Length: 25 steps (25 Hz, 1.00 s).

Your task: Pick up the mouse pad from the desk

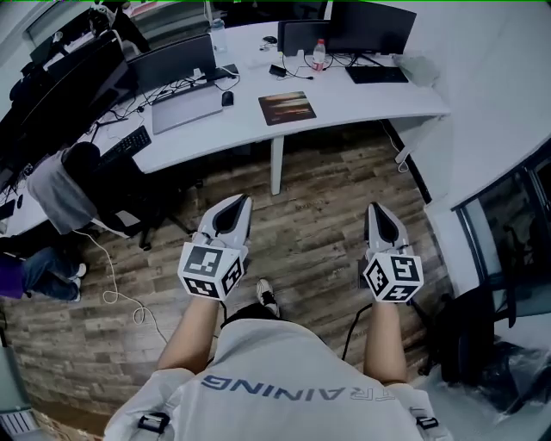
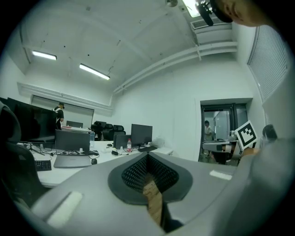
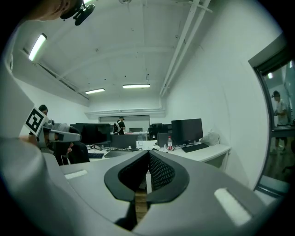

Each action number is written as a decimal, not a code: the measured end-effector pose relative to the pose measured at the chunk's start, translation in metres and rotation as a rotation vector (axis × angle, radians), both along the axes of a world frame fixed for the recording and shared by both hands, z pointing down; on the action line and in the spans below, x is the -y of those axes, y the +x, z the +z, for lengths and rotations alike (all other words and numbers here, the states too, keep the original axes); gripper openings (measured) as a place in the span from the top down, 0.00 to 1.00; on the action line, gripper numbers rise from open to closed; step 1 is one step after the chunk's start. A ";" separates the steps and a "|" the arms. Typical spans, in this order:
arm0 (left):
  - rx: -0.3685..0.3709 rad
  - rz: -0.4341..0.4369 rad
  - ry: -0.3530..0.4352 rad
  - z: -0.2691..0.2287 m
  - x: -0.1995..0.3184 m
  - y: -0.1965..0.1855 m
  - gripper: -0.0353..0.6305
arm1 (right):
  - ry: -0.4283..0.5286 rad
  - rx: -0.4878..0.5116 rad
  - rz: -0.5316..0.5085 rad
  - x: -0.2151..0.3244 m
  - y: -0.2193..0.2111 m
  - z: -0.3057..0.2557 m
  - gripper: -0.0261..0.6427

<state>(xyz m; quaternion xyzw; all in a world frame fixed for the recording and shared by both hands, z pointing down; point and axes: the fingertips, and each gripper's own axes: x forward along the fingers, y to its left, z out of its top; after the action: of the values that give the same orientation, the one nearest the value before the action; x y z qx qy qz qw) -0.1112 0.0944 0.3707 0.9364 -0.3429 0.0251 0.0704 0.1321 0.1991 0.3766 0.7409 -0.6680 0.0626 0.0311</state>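
Pad (image 1: 287, 108) lies well ahead on desk (image 1: 370, 103), long side crosswise, nearer left gripper (image 1: 239, 202) than right gripper (image 1: 374, 211), both clenched empty.

Bare desk (image 1: 362, 99) rings the mouse pad (image 1: 287, 108) — mouse (image 1: 227, 98) and laptop (image 1: 185, 108) stand nearest, apart.

The person's shirt (image 1: 284, 362) reads "TRAINING", upside down.

Your head camera looks steeply down past your arms at the wood floor (image 1: 318, 215), with the white bench (image 1: 362, 99) well ahead. The cameras on your left claw (image 1: 241, 200) and right claw (image 1: 374, 208) face level along their jaws. Both catch that bench's bottle (image 1: 319, 53) and monitor (image 1: 370, 26).
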 end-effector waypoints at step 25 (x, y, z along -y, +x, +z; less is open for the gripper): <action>0.049 -0.109 -0.050 0.025 0.222 0.081 0.95 | -0.062 0.032 -0.151 0.268 0.093 0.034 0.93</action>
<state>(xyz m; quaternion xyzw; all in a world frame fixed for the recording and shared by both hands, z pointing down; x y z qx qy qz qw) -0.0298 -0.1276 0.3959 0.9134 -0.3943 0.0526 0.0868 0.2249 -0.0693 0.4110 0.6860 -0.7201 0.0926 0.0480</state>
